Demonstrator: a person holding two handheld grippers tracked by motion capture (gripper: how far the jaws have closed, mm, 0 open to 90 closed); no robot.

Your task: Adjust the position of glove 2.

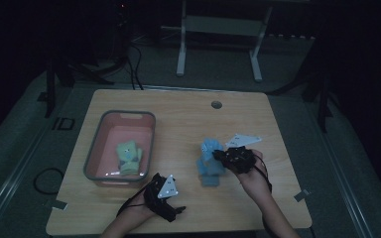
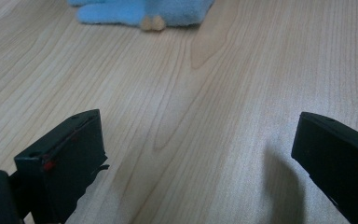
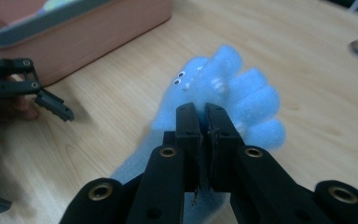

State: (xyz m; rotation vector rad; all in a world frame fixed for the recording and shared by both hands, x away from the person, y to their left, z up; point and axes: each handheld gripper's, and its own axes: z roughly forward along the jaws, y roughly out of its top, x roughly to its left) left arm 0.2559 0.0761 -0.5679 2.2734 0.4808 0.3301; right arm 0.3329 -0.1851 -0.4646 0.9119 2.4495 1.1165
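blue plush glove toy | fluffy, googly eyes | lying on table, seemingly pinched by right gripper

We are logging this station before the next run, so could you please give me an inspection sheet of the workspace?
Surface: wooden table, bare wood around the things, a round hole near its far edge.
Job's things: blue plush toy lying on the table; green plush toy inside the pink bin.
Clutter: nothing seen.
Grippers: right tool shut on the blue plush toy; left tool open over bare wood, holding nothing.
Cables: one trails from each tool; more run on the floor beyond the table.
Surroundings: dark room, white frame behind the table.
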